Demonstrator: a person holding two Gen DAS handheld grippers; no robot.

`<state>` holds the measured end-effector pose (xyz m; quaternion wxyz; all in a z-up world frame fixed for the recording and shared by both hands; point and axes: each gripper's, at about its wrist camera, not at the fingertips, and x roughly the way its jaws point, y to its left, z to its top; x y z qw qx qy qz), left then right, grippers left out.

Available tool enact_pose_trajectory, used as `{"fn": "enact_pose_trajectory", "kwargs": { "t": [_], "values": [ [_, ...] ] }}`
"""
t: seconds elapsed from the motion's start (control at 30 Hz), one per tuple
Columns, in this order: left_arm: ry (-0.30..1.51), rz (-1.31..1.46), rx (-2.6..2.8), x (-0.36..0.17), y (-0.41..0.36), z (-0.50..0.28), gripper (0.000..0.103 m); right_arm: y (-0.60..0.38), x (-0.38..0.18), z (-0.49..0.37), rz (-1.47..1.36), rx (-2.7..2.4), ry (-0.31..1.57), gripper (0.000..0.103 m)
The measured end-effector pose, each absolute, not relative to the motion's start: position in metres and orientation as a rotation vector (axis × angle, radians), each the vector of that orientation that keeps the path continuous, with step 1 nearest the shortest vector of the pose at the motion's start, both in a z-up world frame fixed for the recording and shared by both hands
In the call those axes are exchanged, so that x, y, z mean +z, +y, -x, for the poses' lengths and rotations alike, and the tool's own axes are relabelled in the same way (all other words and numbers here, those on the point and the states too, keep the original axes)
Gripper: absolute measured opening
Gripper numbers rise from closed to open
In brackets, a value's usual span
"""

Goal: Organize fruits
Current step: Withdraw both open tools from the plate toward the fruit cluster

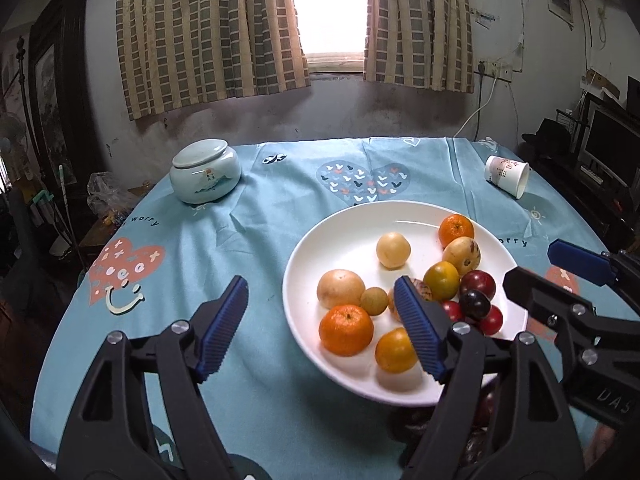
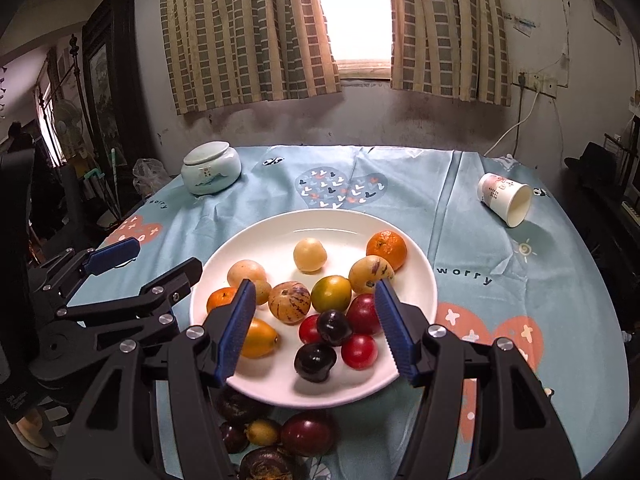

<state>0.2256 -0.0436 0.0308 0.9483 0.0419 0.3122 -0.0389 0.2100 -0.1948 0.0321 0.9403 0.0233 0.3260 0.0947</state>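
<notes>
Both tongs gape wide and hold nothing. The right gripper [image 2: 316,330] hovers over the near half of the white plate [image 2: 248,240], above the plums [image 2: 334,327]. The left gripper [image 1: 320,324] hangs over the plate's left rim and bare tablecloth [image 1: 240,232]. More fruit [image 2: 307,432] lies off the plate's near edge.

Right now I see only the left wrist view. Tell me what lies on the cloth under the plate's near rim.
Observer: Loose fruit lies there, off the white plate: a red-purple plum, a small yellow fruit and dark purple fruits.
Operator: Name the fruit hidden behind my finger over the plate.
Observer: A striped pepino melon, on the plate beside a yellow-green fruit.
Operator: Report the right gripper.
Observer: The right gripper is open and empty, hovering over the plate's near half.
</notes>
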Motion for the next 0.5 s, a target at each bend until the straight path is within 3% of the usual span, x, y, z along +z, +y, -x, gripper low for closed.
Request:
{"fn": "enact_pose_trajectory", "kwargs": {
  "t": [0.5],
  "values": [
    [0.682,-0.076,-0.03,0.001,-0.023,-0.139,0.081,-0.214,-0.008,-0.133,-0.122,0.162,0.736,0.062]
  ]
}}
